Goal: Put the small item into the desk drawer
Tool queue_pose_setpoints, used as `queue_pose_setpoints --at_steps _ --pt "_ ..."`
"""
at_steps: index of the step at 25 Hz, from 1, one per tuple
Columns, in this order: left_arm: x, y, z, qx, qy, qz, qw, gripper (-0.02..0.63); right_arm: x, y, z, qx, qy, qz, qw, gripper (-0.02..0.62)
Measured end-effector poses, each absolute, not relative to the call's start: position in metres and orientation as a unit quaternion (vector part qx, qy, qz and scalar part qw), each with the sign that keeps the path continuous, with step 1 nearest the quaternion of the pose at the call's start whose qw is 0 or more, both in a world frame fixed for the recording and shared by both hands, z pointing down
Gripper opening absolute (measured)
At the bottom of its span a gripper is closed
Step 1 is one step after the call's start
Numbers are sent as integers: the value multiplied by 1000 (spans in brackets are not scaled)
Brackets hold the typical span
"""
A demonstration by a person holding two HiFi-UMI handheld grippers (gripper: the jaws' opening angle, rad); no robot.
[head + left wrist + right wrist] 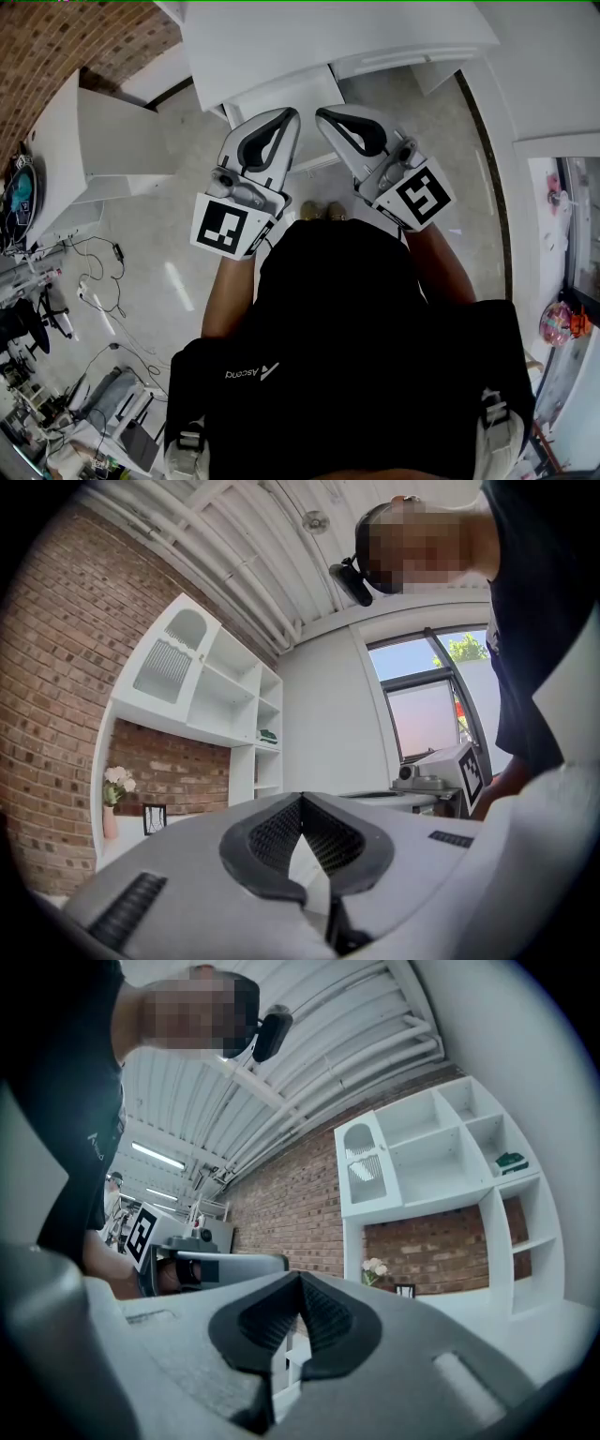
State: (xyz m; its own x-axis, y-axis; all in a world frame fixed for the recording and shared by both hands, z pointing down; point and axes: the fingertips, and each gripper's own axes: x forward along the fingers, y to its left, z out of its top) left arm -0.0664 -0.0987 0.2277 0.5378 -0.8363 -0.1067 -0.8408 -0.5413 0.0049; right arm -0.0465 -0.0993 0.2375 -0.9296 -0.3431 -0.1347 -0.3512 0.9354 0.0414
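Drawer [281, 94]: stands pulled out from the white desk [328, 37] toward the person. The part in view is plain white, and its contents cannot be made out.

Small item: no view shows where it is, and neither gripper carries it.

Left gripper [291, 114] [301, 799]: jaws closed tip to tip, with nothing between the pads. It is held in front of the person's chest, just short of the drawer.

Right gripper [323, 114] [300, 1277]: jaws likewise closed and empty. It is beside the left one, and the two tips are near each other.

Shelf unit [225, 696] [441, 1157]: white, with open compartments, mounted on the brick wall [66, 47]. A green object [268, 734] [512, 1160] lies in one compartment of the narrow end column. A vase of flowers [114, 799] [374, 1269] and a small dark frame [154, 817] stand on the ledge below.

Room: pale floor [169, 244] with loose cables [103, 272] at the person's left, and a large window [431, 705] beside the shelf unit
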Motion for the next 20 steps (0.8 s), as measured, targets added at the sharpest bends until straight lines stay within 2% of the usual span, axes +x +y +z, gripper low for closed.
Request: queue_pose_setpoints --at_steps 20 --pt "-81 -97 233 -877 478 46 19 -2 -55 -98 240 -183 981 35 59 0"
